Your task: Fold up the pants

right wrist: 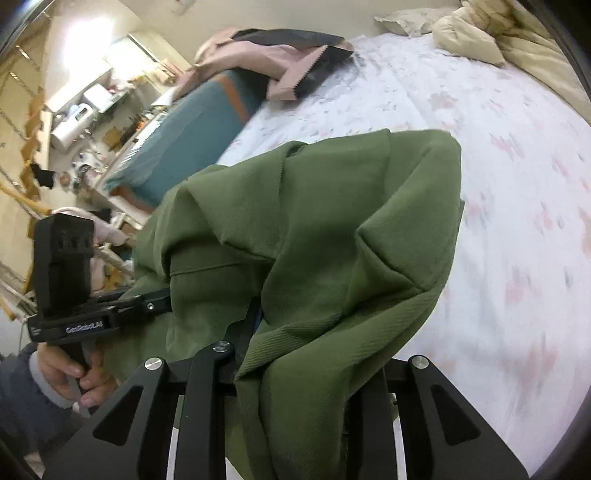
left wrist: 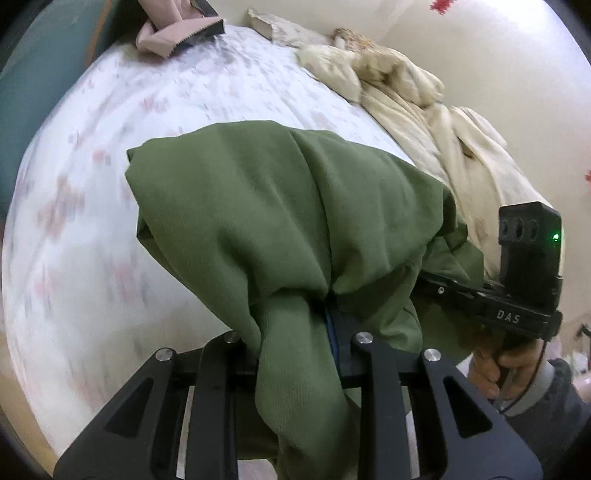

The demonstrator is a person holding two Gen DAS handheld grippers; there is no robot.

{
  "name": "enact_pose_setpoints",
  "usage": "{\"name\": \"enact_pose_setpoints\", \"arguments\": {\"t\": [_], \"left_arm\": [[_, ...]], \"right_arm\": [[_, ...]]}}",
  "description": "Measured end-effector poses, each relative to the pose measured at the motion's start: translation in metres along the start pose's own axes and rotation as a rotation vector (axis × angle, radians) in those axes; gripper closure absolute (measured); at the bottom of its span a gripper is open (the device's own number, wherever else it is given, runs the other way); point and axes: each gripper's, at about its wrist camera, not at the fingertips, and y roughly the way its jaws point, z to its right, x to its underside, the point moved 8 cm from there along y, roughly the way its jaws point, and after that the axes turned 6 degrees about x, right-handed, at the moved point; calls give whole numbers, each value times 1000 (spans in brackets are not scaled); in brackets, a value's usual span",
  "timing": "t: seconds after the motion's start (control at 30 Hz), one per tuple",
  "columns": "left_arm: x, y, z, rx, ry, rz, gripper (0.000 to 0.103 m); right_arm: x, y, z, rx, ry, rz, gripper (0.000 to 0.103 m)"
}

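- I have the green pants (left wrist: 258, 221) gathered in both grippers and lifted off the bed (left wrist: 92, 258), which I judge is meant to let the cloth hang free so it can be laid out flat for folding.
- My left gripper (left wrist: 325, 332) has its fingers closed down narrow on a bunched handful of the cloth; the fabric spills over and hides the tips.
- My right gripper (right wrist: 258, 339) is likewise pinched tight on a fold of the same garment, side by side with the left, so I hold the pants at two points.
- The pants hang over the near edge of the bed, above its flowered sheet.
- Count: one pair of pants, two grippers, one pink-and-black garment (left wrist: 177, 33) at the bed's far left edge, one cream quilt (left wrist: 406, 110) bunched along the right edge.
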Motion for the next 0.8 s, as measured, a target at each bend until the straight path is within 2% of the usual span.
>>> {"name": "enact_pose_setpoints", "arguments": {"t": [0.17,0.3,0.33,0.37,0.4,0.43,0.5,0.57,0.63,0.7,0.8], "left_arm": [[-64,41,-31,-46,33,29,81],[-84,74,-64,-65,15,17,78],[-84,83,-73,-76,25,8,72],[-85,92,-78,-87,38,2,62],[-85,94,-84,-93,49,1,52],[-84,92,-91,-109,60,7,36],[-77,87,-98,-106,104,12,34],[-72,81,-101,-119,103,15,33],[-73,69,-104,-152,75,32,32],[-72,51,-103,-226,52,70,30],[-57,18,-98,-363,62,121,28]], "right_arm": [[-74,53,32,40,1,14,77],[-101,96,57,90,-13,-20,75],[-103,101,66,93,-8,-31,73],[-103,113,76,115,-7,-55,65],[-102,117,86,135,-11,-68,50],[-99,119,93,146,-19,-69,43],[-92,113,109,188,-56,-58,21],[-82,96,129,232,-54,-34,20],[-74,78,147,253,14,-16,20],[-66,53,158,320,63,31,21],[-51,18,141,326,62,69,23]]}}
